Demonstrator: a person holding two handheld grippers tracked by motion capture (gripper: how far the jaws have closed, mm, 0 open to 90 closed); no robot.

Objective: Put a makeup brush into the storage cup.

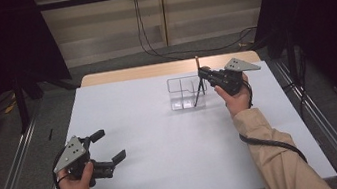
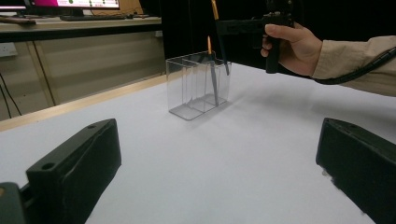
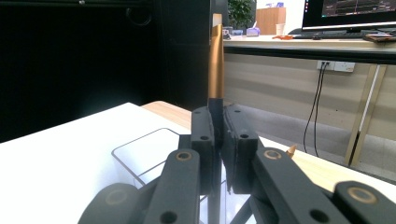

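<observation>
So the right claw is clamped tight on a pencil, jaws pressed together around the dark lower part with the orange-brown shaft sticking straight up above them. It's hovering right over the far right end of a clear box, the kind with dividers inside. In the left gripper view you can see the pencil's dark lower end dipping down at the box's rim, slightly tilted. There's already another pencil standing in the box, leaning a bit, orange tip poking up above the rim. In the right gripper view a little pointed tip shows just past the jaws on the right, probably that same one, can't say for sure. The box sits toward the back of the white tabletop, a bit right of the middle. Right hand is wrapped round the handle, tan sleeve coming up from the bottom edge, black cable looping off it. The left claw is way off at the near left corner, jaws spread wide with nothing in them, just held above the tabletop and aimed toward the box.
</observation>
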